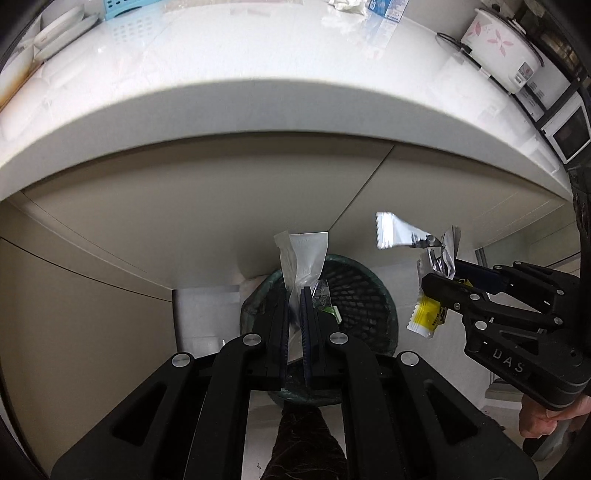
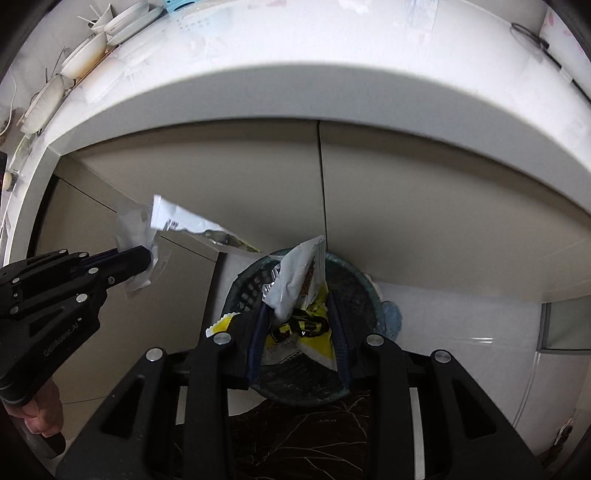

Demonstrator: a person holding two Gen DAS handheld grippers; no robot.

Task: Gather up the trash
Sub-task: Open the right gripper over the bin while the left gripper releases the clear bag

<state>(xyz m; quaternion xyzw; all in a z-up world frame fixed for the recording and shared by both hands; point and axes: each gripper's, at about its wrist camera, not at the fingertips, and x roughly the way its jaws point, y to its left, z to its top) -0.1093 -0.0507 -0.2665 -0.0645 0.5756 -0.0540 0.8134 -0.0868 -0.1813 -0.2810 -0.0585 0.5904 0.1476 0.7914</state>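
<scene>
My left gripper (image 1: pixel 295 295) is shut on a clear and white plastic wrapper (image 1: pixel 304 254) that sticks up above its fingers. It hangs over a dark green mesh trash bin (image 1: pixel 358 295) on the floor below the counter. In the right wrist view, my right gripper (image 2: pixel 297 302) is shut on a bunch of yellow and silver snack wrappers (image 2: pixel 295 288), over the same bin (image 2: pixel 354 284). Each gripper shows in the other's view: the right gripper (image 1: pixel 443 273) with its yellow wrapper (image 1: pixel 424 317), the left gripper (image 2: pixel 147 258) with its clear wrapper (image 2: pixel 135 229).
A white countertop (image 1: pixel 258 55) juts out above beige cabinet doors (image 1: pixel 184 206). On it stand a flowered rice cooker (image 1: pixel 498 48), stacked dishes (image 1: pixel 62 29) and more wrappers (image 1: pixel 384 11). A microwave (image 1: pixel 569 133) sits at the right. A hand (image 1: pixel 539 421) holds the right gripper's handle.
</scene>
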